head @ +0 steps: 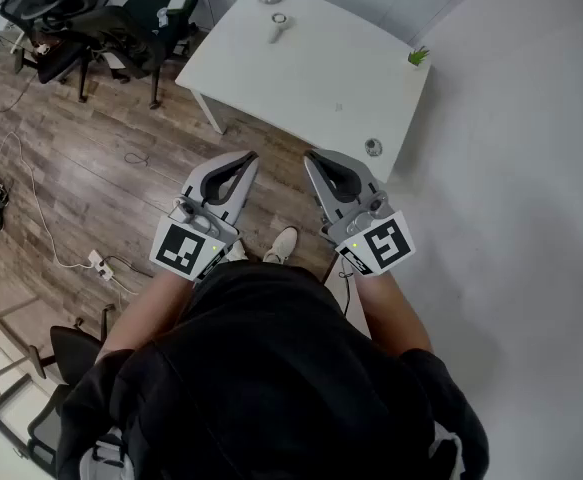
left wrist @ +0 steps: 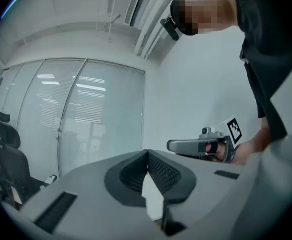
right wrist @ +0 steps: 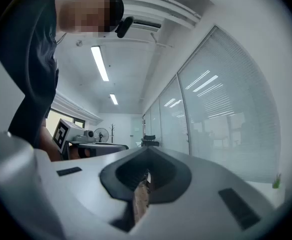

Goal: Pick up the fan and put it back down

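Dark-clad torso (head: pixel 271 368) fills the near head view; left gripper (head: pixel 244 160) and right gripper (head: pixel 312 158) level, side by side, short of the white table (head: pixel 351 78). Small white fan (head: pixel 278 30), apparently, lies at its far end, untouched. Left gripper view: jaws together, empty. Right gripper view: likewise.

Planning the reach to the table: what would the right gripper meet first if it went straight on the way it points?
Probably nothing near: the right gripper, held level with jaws shut, seems to aim above the table. Far beyond, a chair lies roughly in line.
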The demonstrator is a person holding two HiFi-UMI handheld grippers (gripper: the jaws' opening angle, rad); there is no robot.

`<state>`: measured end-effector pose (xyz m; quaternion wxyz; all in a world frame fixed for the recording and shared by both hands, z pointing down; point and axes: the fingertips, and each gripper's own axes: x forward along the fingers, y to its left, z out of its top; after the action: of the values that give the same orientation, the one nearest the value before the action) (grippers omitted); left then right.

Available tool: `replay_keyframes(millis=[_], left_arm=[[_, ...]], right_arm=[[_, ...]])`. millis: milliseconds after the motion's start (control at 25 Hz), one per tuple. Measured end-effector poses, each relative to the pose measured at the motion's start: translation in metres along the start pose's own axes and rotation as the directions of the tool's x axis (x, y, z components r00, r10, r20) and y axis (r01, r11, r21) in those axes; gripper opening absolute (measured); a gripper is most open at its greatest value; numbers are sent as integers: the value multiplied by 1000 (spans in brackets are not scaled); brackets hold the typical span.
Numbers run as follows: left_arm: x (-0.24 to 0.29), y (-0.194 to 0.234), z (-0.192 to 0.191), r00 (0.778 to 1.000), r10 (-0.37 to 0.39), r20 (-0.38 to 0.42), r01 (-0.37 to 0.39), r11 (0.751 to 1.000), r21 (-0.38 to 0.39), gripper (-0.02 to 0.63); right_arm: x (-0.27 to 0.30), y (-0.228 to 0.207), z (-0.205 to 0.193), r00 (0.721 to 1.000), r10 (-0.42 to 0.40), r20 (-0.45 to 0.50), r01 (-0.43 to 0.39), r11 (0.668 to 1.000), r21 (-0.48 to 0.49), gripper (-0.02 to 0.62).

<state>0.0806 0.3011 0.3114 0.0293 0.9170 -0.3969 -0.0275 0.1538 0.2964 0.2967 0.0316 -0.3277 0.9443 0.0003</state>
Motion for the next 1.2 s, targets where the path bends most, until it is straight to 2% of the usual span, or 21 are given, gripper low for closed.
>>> replay_keyframes(millis=[160,280,520,640,760,920,1120,1200], left_arm=[[-13,-2,1,1000,-14,12,13,1000,20,11],[-21,-2,-4,1000,-14,-14,14,1000,17,11],[-32,-2,-10,1000,-19,-9,20,1000,10,11],[-36,-1,-14,1000,-21,-21,21,1000,11,12],[-35,-1,-3,1000,-24,15,23,1000,12,14],[-38,2,-8,1000,-21,-6,21,1000,17,19],[-34,5,-3,1000,-21,13,21,1000,18,43],[-35,7,-8,1000,-19,-6,19,1000,15,57]], right_arm=[[2,16,-3,1000,1,-2,-1,1000,-1,0],[3,24,-6,1000,0,-5,0,1000,3,0],[2,34,-10,1000,-9,-14,9,1000,10,2],[0,35,-10,1000,-19,-11,19,1000,5,2],[-2,35,-8,1000,-24,-5,24,1000,8,3],[-2,37,-8,1000,-11,-7,11,1000,-10,3],[1,35,-12,1000,-13,-19,13,1000,-4,5],[2,33,-13,1000,-19,-22,19,1000,-3,28]])
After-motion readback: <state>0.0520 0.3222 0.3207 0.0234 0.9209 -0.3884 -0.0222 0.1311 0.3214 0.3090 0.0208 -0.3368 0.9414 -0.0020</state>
